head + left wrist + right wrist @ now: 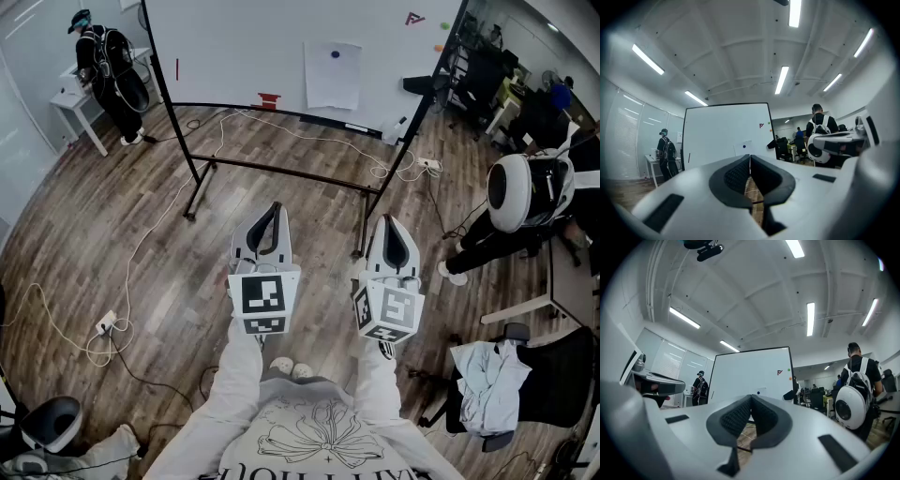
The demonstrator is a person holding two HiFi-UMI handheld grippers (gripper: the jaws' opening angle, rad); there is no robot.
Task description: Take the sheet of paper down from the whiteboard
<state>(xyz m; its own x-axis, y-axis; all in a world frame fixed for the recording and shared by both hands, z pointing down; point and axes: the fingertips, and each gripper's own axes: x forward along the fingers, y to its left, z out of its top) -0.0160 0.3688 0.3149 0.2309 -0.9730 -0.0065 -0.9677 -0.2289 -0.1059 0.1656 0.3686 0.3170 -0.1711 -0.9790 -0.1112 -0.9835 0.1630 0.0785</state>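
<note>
The left gripper (275, 208) and right gripper (390, 220) are held side by side above the wooden floor (75, 216). Both are clenched, jaws together with nothing between them. Well ahead stands the whiteboard (244, 47). The sheet of paper (333, 82) hangs on its right half, with a blue dot (336, 54), probably a magnet, near the top edge.

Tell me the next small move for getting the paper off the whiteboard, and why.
Probably step closer to the whiteboard. The sheet of paper hangs there under a blue magnet, with a stretch of floor between it and both grippers. The left gripper and right gripper are shut and empty.
</note>
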